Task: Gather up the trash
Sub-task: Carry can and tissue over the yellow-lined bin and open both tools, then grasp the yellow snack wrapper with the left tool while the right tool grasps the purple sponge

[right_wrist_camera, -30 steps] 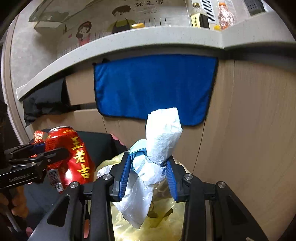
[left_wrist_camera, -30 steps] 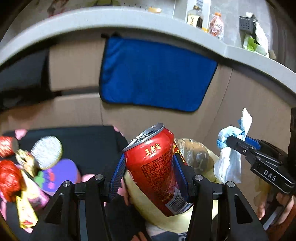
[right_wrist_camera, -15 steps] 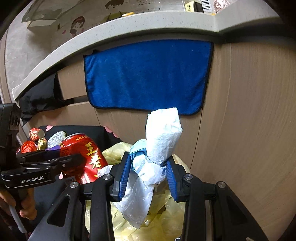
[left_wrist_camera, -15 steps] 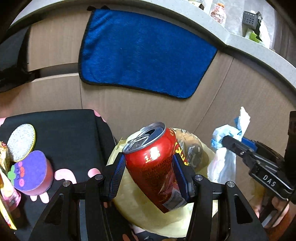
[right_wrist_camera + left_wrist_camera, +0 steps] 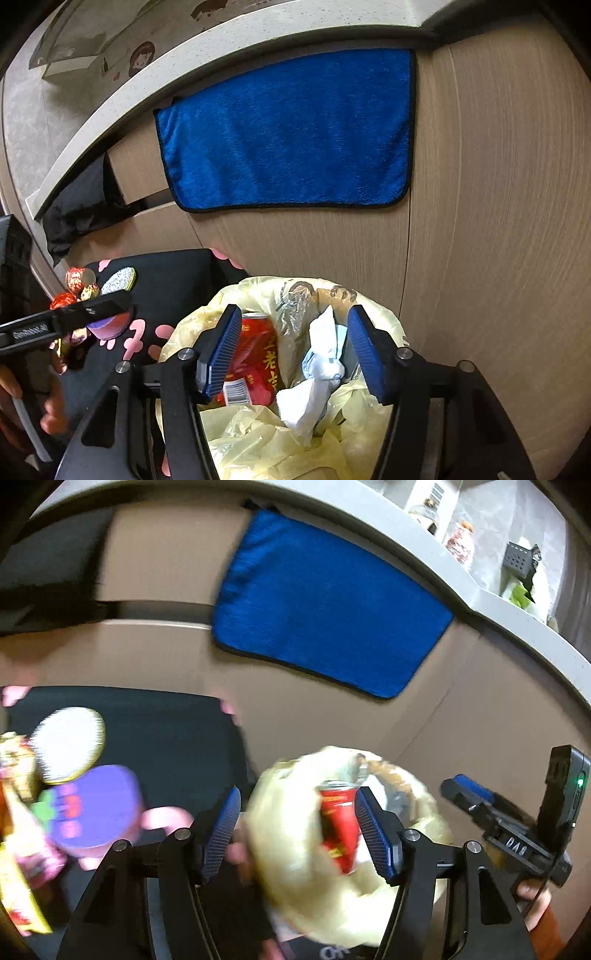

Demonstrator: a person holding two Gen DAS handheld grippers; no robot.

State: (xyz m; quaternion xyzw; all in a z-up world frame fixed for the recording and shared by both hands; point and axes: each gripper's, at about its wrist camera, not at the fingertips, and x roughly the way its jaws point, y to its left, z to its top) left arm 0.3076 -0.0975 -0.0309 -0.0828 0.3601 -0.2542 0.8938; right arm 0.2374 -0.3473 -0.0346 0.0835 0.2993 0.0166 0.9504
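A red drink can (image 5: 338, 827) drops into the yellow trash bag (image 5: 295, 878), blurred, between the opening jaws of my left gripper (image 5: 299, 834); the pads stand off it. In the right wrist view the can (image 5: 258, 354) lies inside the bag (image 5: 373, 299) beside a crumpled white and blue tissue (image 5: 321, 358). My right gripper (image 5: 291, 350) hangs over the bag mouth with its jaws opening, and the tissue is loose below them. Each gripper shows at the edge of the other's view: the right one (image 5: 476, 805) and the left one (image 5: 85, 310).
A blue towel (image 5: 288, 136) hangs on the wooden cabinet front (image 5: 498, 221) under a grey counter. Left of the bag, a black mat (image 5: 155, 738) with pink shapes carries a purple round item (image 5: 96, 808), a silver disc (image 5: 66, 742) and red and gold wrappers (image 5: 74, 284).
Both grippers have let go. The can left the left jaws and the tissue left the right jaws, and both sank into the yellow bag. Both hands moved lower.
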